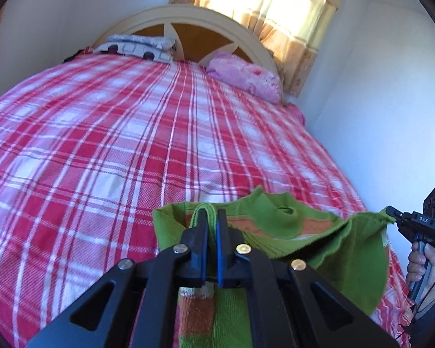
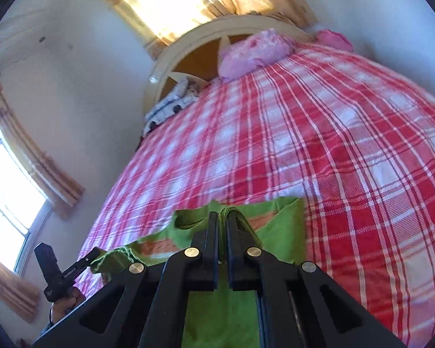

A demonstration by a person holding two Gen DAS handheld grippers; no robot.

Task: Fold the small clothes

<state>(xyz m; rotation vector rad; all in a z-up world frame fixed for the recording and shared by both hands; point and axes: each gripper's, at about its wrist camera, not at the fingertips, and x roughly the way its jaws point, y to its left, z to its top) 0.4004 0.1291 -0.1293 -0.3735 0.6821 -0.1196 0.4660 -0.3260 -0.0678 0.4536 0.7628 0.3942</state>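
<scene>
A: Left gripper (image 1: 212,217), own wrist view: raised above the near end of the bed (image 1: 101,145), pointing up the bed toward the headboard (image 1: 194,20). Jaws nearly together, clenched on a rolled edge of the green garment (image 1: 348,246); the fold pokes up between the fingertips.

B: Confirmed from the right wrist view, where the left gripper (image 2: 94,256) sits at lower left, a hand (image 2: 65,304) on its handle, pinching one corner of the cloth.

A: Right gripper (image 2: 222,219): also aloft, aimed the same way, jaws pressed onto a bunched green edge. Seen from the left camera, the right gripper (image 1: 393,216) is at far right, the person's hand (image 1: 423,264) wrapped round its grip.

B: Garment condition?

A: Held off the plaid bedspread (image 2: 348,145), strung between the two grippers and sagging in the middle. Bright green knit-like fabric with an orange band across it; the neck opening (image 1: 287,211) gapes upward. Lower part hangs beneath both grippers.

B: Background: pink pillow (image 1: 243,75) and a patterned folded blanket (image 1: 139,47) by the headboard, curtained window (image 1: 275,5) behind.
</scene>
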